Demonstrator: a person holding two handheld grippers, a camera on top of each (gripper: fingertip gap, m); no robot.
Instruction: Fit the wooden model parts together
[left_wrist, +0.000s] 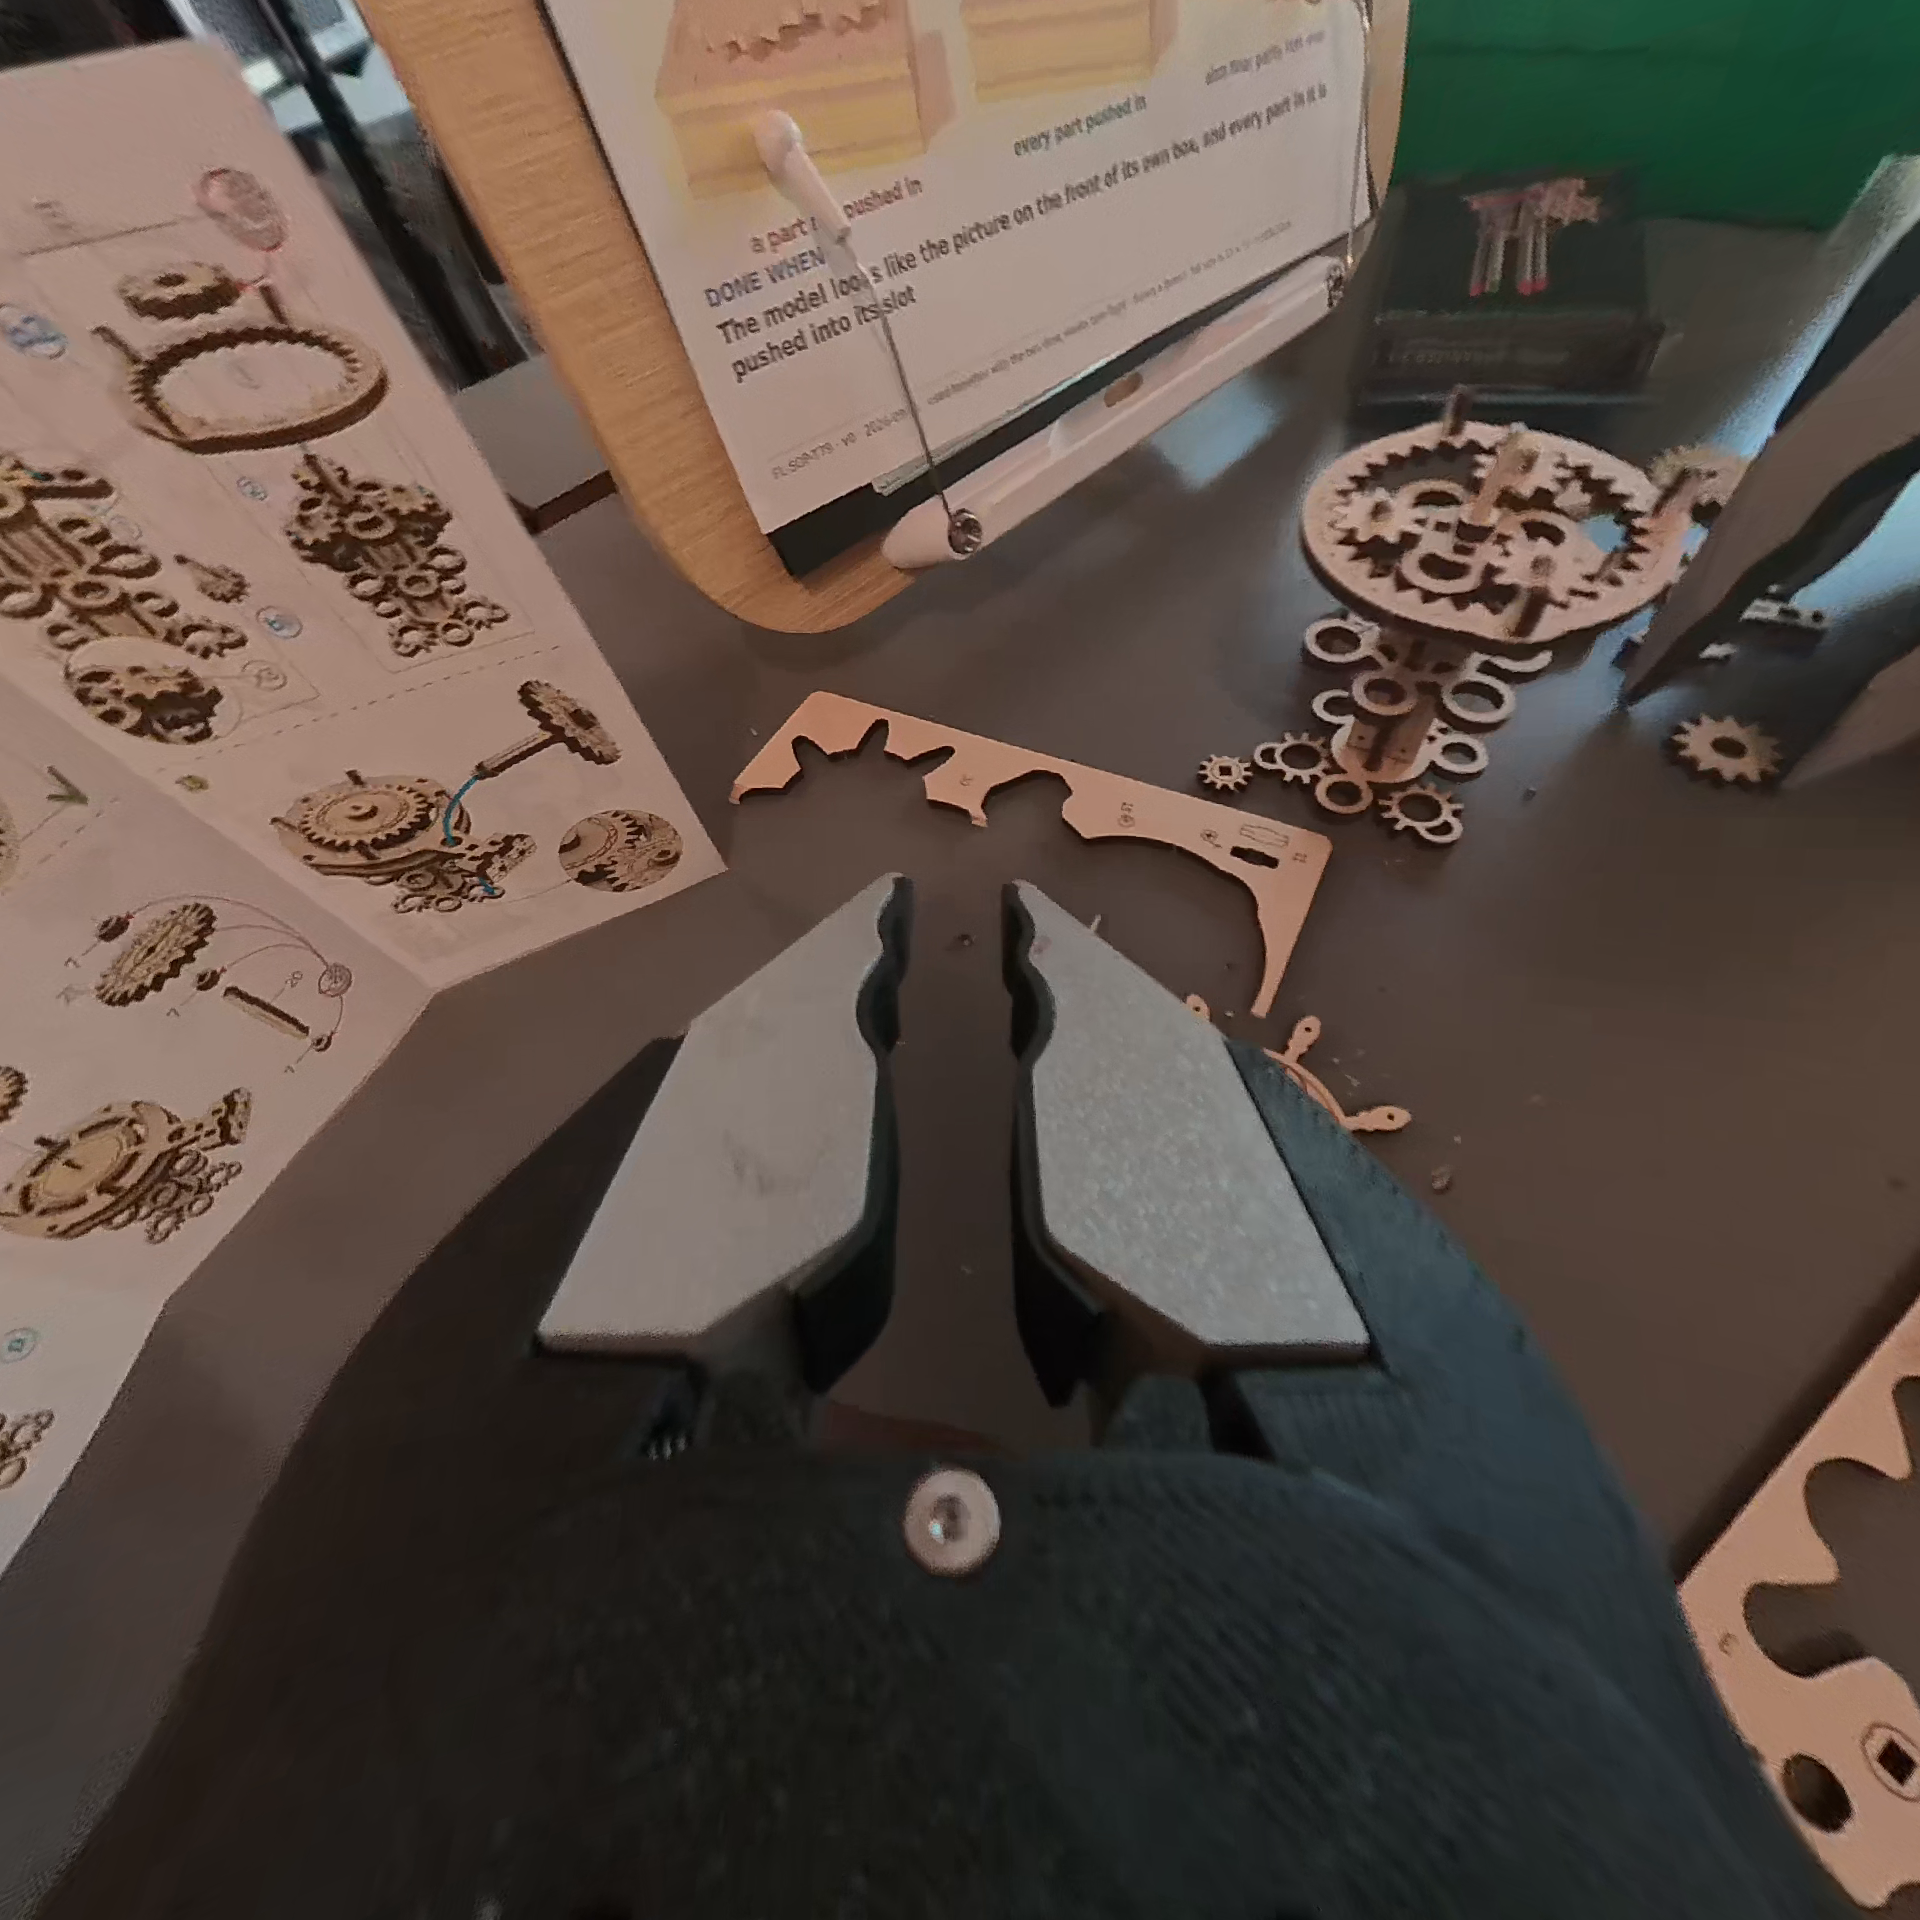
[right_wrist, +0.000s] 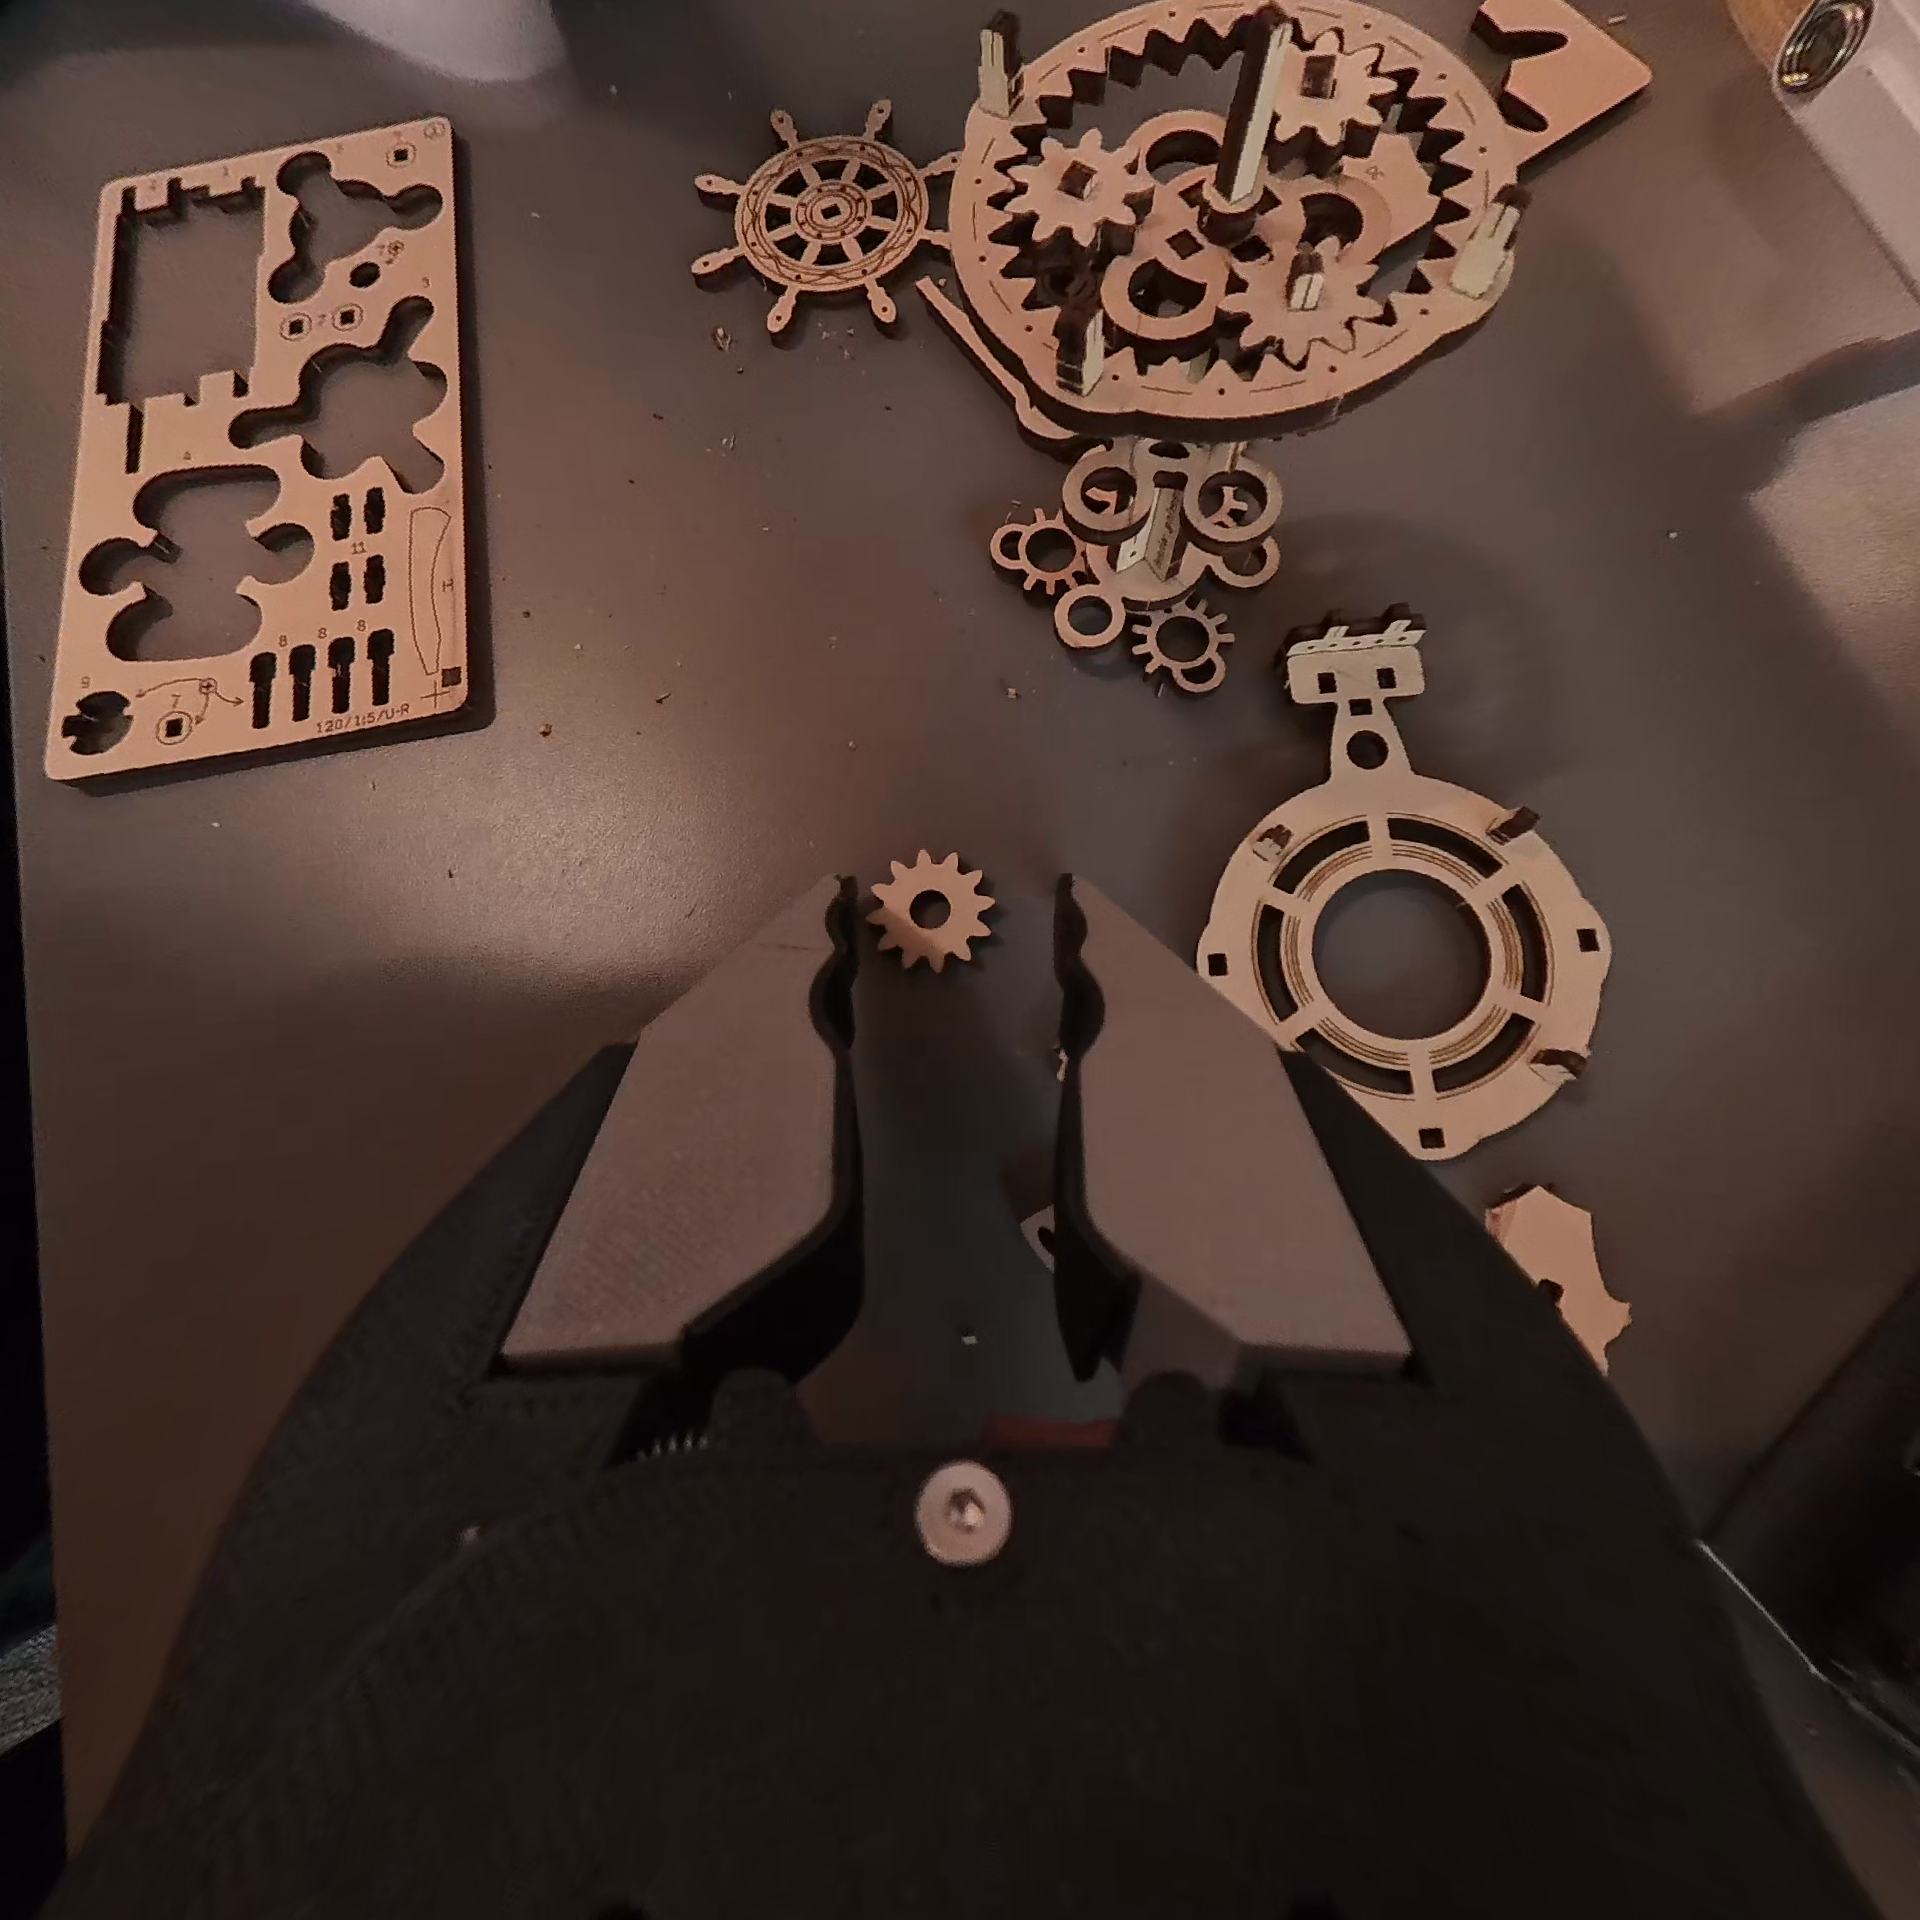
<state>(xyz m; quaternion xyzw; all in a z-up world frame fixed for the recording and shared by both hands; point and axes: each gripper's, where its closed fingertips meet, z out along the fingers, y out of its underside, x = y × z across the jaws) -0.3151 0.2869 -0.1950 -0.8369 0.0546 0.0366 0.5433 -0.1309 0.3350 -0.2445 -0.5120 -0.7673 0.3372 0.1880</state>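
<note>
Tabletop (right_wrist: 644, 852) lies bare left of the right gripper (right_wrist: 951, 914) — punched sheet (right_wrist: 265, 457) beyond. Geared assembly (right_wrist: 1216, 218) stands ahead. Small gear (right_wrist: 932, 911) (flat) sits between its parted fingertips; left gripper (left_wrist: 956, 914) gapes, empty.

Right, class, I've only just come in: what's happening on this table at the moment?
A person is building a wooden gear model with two hand-held grippers. The right gripper is open and lowered around a small loose gear lying on the table, not yet clamped. The left gripper is open and empty, pointing at a punched-out offcut sheet. The half-built gear assembly stands farther back, with a ship's wheel piece and a ring-shaped frame part still loose. An instruction sheet lies to the left.
</note>
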